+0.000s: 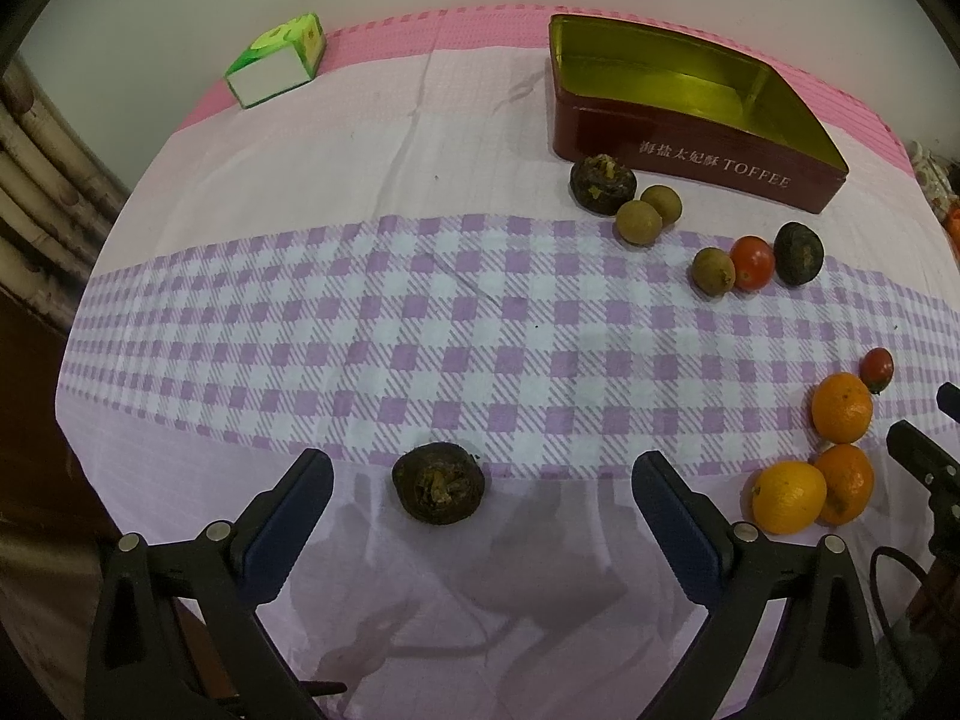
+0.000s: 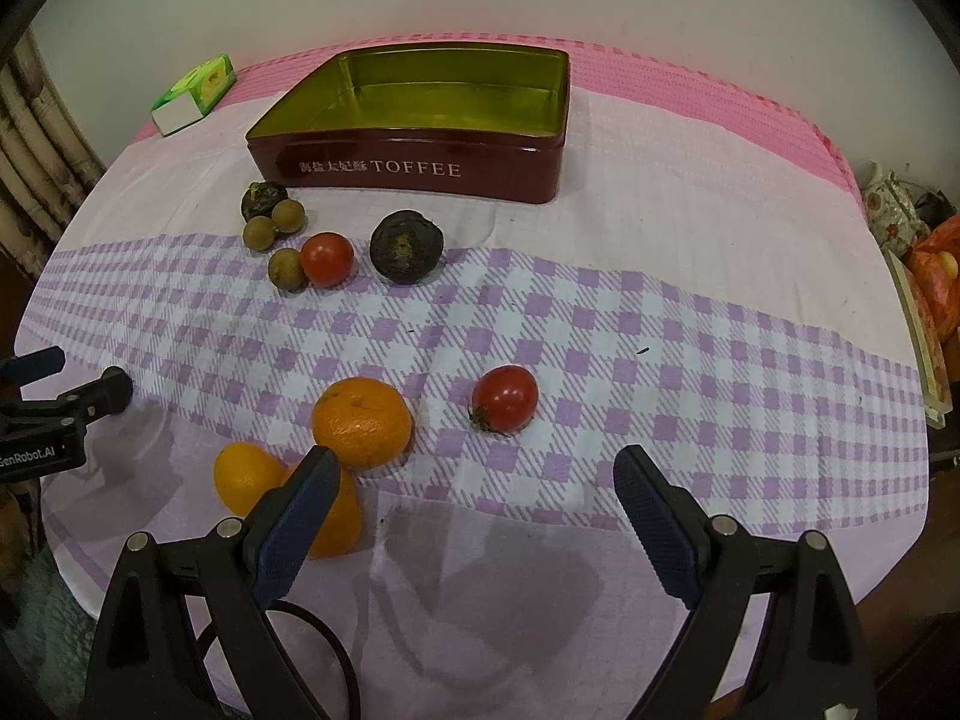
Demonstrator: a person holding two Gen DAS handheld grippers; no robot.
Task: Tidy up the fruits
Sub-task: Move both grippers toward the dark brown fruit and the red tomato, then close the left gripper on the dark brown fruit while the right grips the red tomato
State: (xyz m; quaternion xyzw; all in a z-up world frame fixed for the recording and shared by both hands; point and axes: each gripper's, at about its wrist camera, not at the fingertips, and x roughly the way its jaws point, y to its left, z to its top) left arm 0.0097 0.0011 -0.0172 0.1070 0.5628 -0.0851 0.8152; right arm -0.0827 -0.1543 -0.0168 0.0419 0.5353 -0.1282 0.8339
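My left gripper [image 1: 480, 468] is open low over the tablecloth. A dark brown water chestnut [image 1: 438, 483] lies between its fingers, nearer the left one and untouched. The red TOFFEE tin [image 1: 600, 132] stands empty at the back right. My right gripper [image 2: 477, 468] is open too, with a red tomato [image 2: 504, 399] just beyond its fingertips. An orange [image 2: 362, 423] sits ahead of its left finger, which partly hides one of two more oranges [image 2: 246, 477]. In front of the tin [image 2: 510, 171] lie a second tomato [image 2: 326, 258], three longans [image 2: 286, 269] and two more chestnuts [image 2: 407, 246].
A green and white tissue box [image 1: 276, 60] stands at the back left corner of the table. Curtains hang past the left edge. Orange bags and clutter [image 2: 930, 276] sit beyond the right edge. A cable trails under the right gripper.
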